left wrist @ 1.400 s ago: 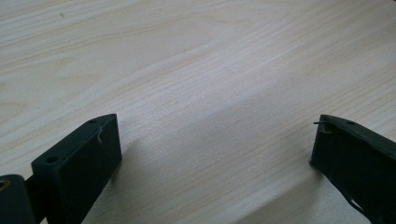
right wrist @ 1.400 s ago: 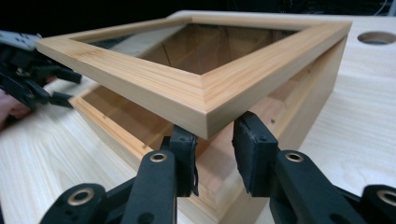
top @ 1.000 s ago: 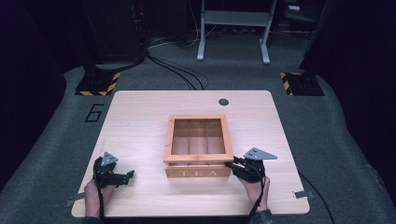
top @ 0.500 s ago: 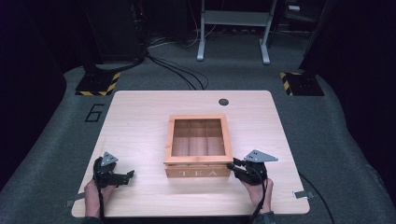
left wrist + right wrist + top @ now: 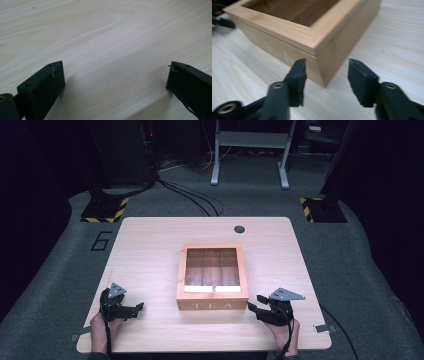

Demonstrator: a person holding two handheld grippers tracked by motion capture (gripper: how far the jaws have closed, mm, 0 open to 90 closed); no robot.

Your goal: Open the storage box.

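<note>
Black jaws of the right hand-held gripper (image 5: 325,82) stand apart, empty, aimed at the near right corner of the wooden tea box (image 5: 212,277) — probably lined up to grip or steady it. That closed box sits mid-bench (image 5: 150,250). Well to its left, the left hand-held gripper (image 5: 113,80) gapes wide over bare wood — seemingly just parked.

Bright table (image 5: 150,250), dark surroundings, blurred close-ups
</note>
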